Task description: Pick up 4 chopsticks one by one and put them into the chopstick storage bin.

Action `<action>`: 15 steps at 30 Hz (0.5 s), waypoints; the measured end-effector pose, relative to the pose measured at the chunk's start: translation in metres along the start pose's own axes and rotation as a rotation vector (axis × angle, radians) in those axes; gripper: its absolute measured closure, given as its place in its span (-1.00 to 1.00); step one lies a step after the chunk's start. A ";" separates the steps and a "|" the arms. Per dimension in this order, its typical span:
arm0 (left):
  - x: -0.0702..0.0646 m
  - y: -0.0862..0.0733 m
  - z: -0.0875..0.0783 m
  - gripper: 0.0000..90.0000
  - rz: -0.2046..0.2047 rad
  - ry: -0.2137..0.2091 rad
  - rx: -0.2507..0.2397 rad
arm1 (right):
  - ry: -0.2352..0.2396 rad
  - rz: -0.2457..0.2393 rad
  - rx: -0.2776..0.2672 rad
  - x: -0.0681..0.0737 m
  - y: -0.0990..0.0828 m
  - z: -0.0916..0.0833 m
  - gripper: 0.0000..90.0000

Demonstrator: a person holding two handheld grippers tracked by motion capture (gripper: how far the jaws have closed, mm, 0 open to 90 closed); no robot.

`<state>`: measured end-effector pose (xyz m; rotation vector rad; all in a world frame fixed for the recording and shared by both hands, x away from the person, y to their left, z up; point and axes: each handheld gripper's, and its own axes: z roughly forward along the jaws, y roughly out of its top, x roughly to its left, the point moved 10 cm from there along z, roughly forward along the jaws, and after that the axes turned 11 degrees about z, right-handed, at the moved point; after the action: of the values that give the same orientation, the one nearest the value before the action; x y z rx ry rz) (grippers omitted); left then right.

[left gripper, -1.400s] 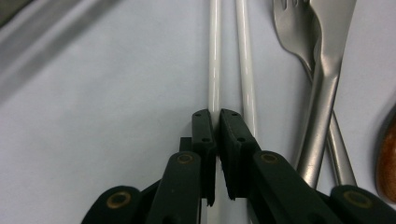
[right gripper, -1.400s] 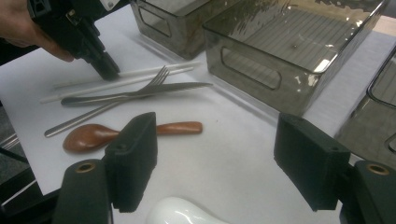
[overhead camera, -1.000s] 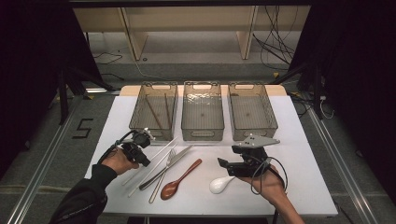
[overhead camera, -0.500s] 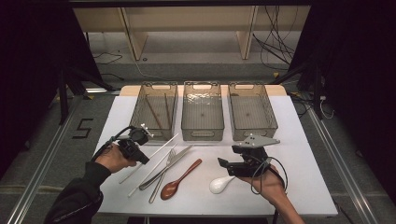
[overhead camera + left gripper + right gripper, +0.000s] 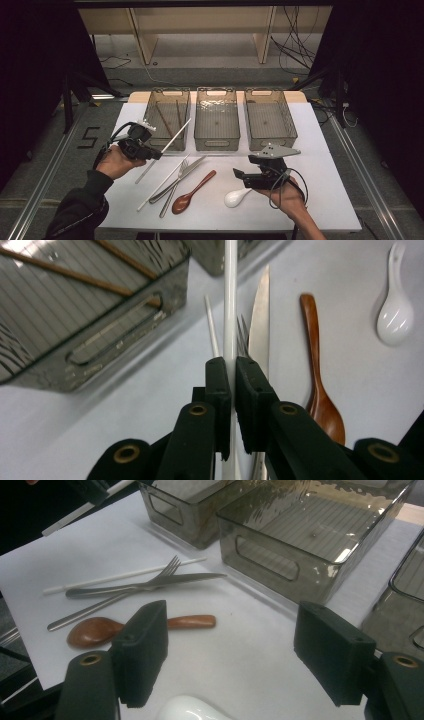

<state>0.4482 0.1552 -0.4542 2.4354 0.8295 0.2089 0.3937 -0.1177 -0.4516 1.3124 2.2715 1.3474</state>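
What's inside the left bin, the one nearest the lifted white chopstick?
Two brown chopsticks lie inside the left bin, slanted along its ribbed floor. The white chopstick gripped by the left gripper crosses in front of its near wall, hiding a strip of it.

1. One legible marking: the numeral "5" (image 5: pixel 88 137), in dark strokes on the grey floor, left of the table (image 5: pixel 320 165) in the high view.
2. The bins, cutlery and both grippers carry no readable text, label or brand.
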 end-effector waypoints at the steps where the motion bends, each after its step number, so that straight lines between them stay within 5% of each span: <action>1: 0.001 0.001 -0.001 0.87 -0.002 -0.001 -0.010 | -0.001 -0.001 -0.001 0.000 0.000 0.000 -0.32; 5: 0.008 0.011 -0.004 0.87 -0.050 -0.006 -0.096 | 0.001 0.001 -0.011 0.000 0.001 -0.001 -0.32; 15: 0.032 0.023 -0.009 0.87 -0.128 0.015 -0.210 | 0.004 0.006 -0.033 -0.001 0.004 -0.004 -0.35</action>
<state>0.4830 0.1630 -0.4349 2.1798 0.9183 0.2535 0.3938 -0.1201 -0.4466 1.3083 2.2395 1.3848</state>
